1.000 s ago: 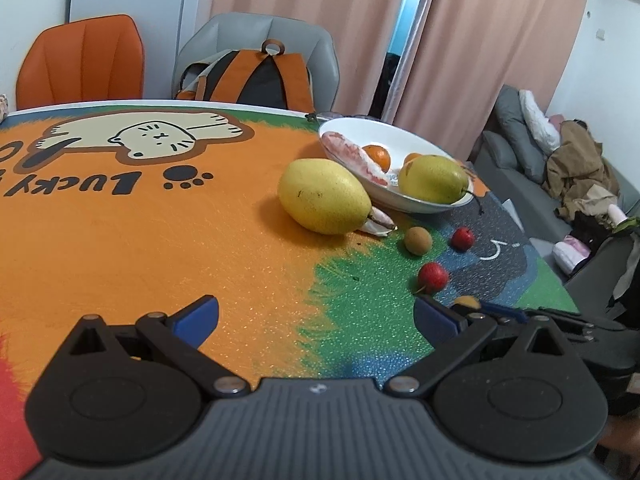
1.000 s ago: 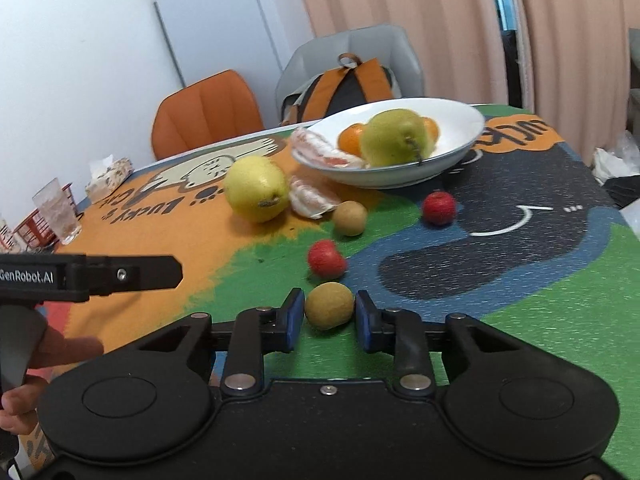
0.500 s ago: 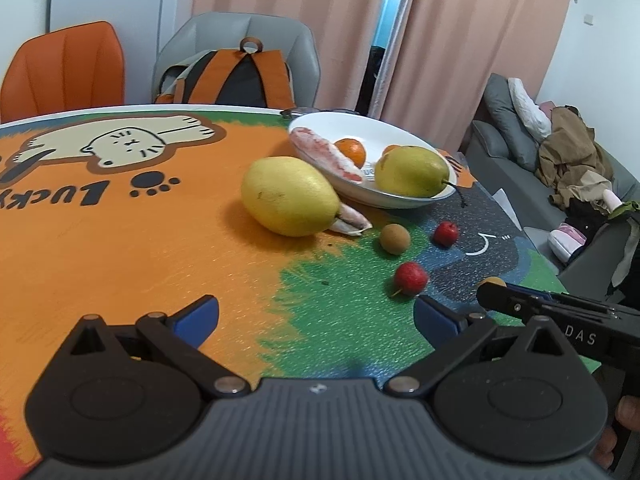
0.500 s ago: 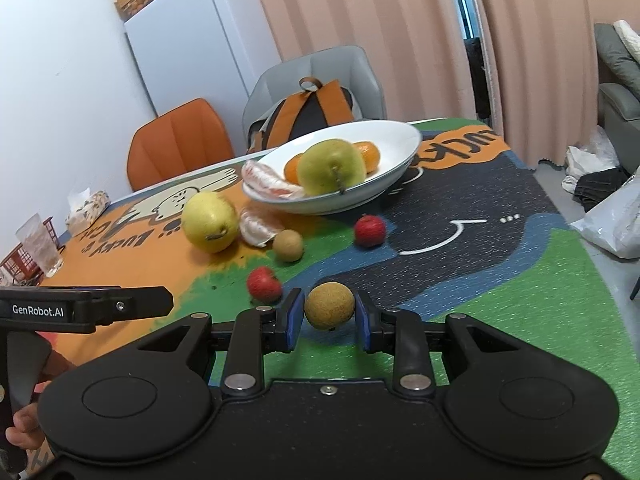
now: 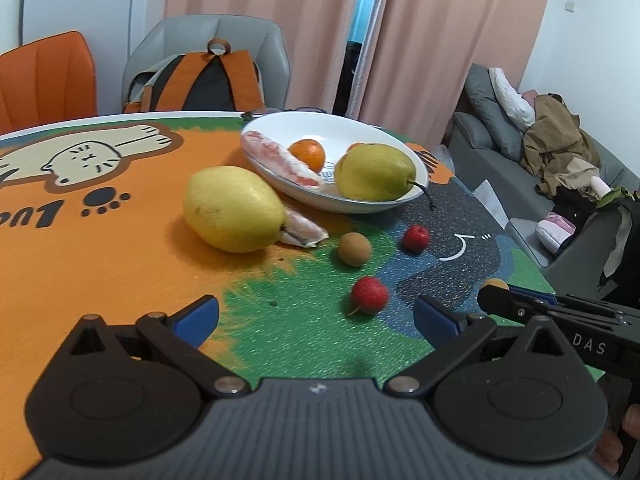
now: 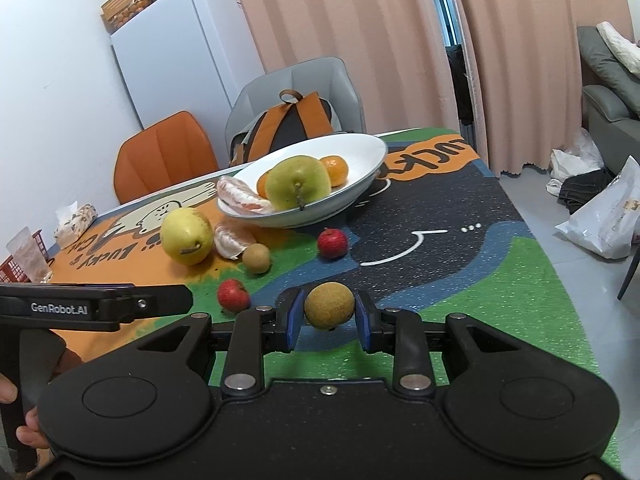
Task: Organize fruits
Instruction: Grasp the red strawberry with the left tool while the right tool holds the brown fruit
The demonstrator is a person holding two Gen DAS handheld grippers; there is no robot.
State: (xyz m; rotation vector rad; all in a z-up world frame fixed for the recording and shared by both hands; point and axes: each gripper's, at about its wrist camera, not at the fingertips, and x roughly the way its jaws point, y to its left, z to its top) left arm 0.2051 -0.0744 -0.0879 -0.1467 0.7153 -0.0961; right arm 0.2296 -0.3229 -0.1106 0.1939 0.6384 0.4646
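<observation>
My right gripper [image 6: 329, 322] is shut on a small brown longan [image 6: 329, 305] and holds it above the mat. The white bowl [image 6: 366, 156] holds a green pear [image 6: 298, 187], oranges and a pomelo segment. On the mat lie a yellow pear [image 5: 234, 208], a peeled segment [image 5: 304, 233], a second longan [image 5: 354, 249] and two red fruits [image 5: 369, 295] [image 5: 415, 237]. My left gripper [image 5: 316, 316] is open and empty, low over the mat, short of the near red fruit. The right gripper's tip with the longan [image 5: 495, 283] shows in the left wrist view.
The table wears a colourful cat mat [image 5: 80, 240]. A grey chair with an orange backpack [image 5: 208, 80] and an orange chair [image 5: 44, 76] stand behind it. A glass [image 6: 28, 254] and tissues [image 6: 74, 220] stand at the table's far left. A sofa with clothes [image 5: 560, 160] is to the right.
My right gripper has lifted the longan off the mat and carried it up and toward the bowl. The left gripper has stayed open and shifted slightly.
</observation>
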